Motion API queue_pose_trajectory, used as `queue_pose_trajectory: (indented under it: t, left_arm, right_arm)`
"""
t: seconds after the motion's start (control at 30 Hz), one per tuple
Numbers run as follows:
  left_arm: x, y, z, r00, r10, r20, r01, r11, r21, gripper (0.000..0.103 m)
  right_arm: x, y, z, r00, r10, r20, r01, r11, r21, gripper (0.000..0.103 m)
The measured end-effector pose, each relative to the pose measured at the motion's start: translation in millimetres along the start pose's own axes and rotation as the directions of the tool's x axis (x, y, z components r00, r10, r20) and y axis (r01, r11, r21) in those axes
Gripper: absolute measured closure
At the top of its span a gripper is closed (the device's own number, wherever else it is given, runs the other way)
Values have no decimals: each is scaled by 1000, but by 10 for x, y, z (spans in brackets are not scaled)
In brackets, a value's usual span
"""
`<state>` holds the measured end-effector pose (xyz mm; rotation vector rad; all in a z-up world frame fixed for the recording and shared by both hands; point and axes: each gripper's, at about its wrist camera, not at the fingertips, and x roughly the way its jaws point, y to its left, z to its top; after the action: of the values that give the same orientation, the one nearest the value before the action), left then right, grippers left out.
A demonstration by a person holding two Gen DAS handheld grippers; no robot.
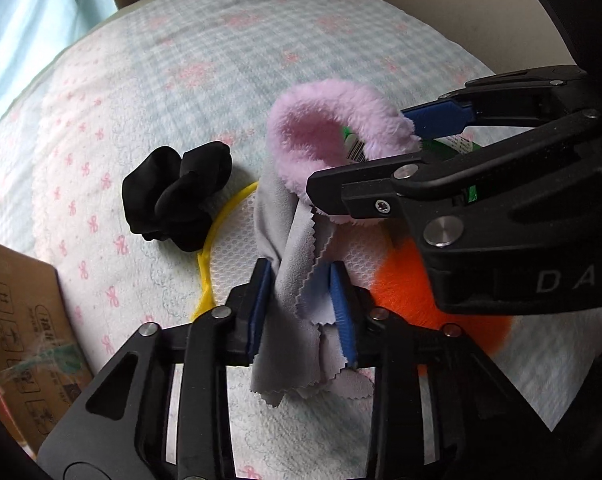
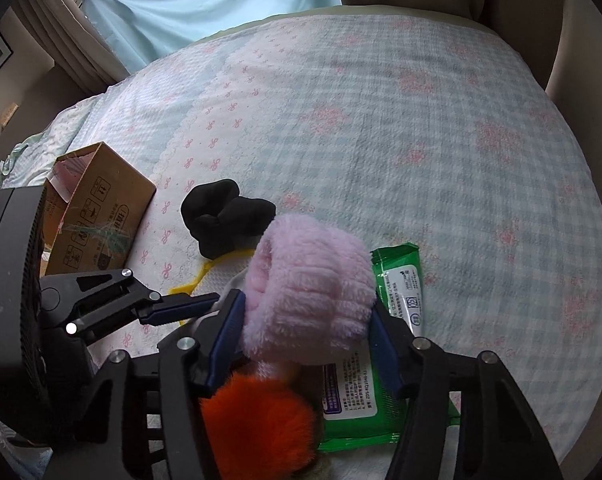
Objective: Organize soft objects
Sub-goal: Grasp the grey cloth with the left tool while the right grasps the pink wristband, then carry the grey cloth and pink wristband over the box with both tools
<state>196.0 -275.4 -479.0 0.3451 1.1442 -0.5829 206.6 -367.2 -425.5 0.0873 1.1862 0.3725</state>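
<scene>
Quilted bed cover (image 2: 381,128), pale blue check with pink bows, fills both views and carries everything else. Light blue curtain (image 2: 205,4) hangs beyond the far edge of the bed. Brown cardboard box (image 2: 101,216) sits on the cover at the left, printed handling symbols on its side, top flap open. Green wipes pack (image 2: 397,292) lies flat on the cover, partly under the right tongs; in the left wrist view only a sliver of it shows behind the pink item. White mesh piece with a yellow rim (image 1: 237,256) lies flat beneath the cluster of soft things, its yellow edge showing beside the black cloth. Pink fluffy band (image 2: 309,292), a plush loop, is held off the cover: the right tongs (image 2: 305,344) are clamped on it, blue pads pressing its left and right sides, its open ring facing the left wrist camera. Orange fuzzy ball (image 2: 261,420) rests just below the pink band, near the base of the right tongs, touching the mesh piece. Black cloth bundle (image 1: 177,196), crumpled, sits on the cover between the box and the pink band, overlapping the yellow rim. Grey cloth (image 1: 297,280) with pinked zigzag edges hangs in folds from beside the pink band down through the left tongs (image 1: 301,304), which are closed onto it, blue pads against either side of the bunched fabric.
</scene>
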Motion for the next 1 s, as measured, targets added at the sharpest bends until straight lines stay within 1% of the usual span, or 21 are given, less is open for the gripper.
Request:
queue_pose_trajectory:
  t: [0.03, 0.13, 0.27, 0.4, 0.6, 0.8, 1.0]
  left_arm:
    - [-10, 11, 6, 1000, -3, -2, 3, 1000, -4, 89]
    - [-35, 56, 13, 1000, -13, -6, 13, 1000, -22, 93]
    - [-100, 103, 16, 1000, -20, 3, 20, 999, -40, 95]
    - [-184, 153, 13, 999, -31, 19, 32, 997, -69, 96]
    - [-397, 203, 37, 998, -33, 55, 38, 994, -101, 96]
    - [-883, 321, 74, 992, -32, 118, 49, 988, -146, 96]
    - [-1666, 525, 164, 979, -12, 202, 56, 975, -214, 96]
  right_arm:
    - [8, 14, 4, 1000, 7, -4, -7, 1000, -3, 58]
    - [5, 66, 12, 1000, 12, -5, -13, 1000, -19, 62]
    - [-46, 88, 15, 1000, 15, 10, -15, 1000, -17, 62]
    - [-152, 72, 23, 999, 19, 45, -20, 1000, 15, 62]
    - [-318, 103, 30, 997, 0, 82, -3, 999, 43, 63]
    - [-645, 196, 80, 991, -35, 130, 27, 997, 68, 63]
    - [-1213, 473, 252, 978, -85, 189, 73, 995, 65, 63]
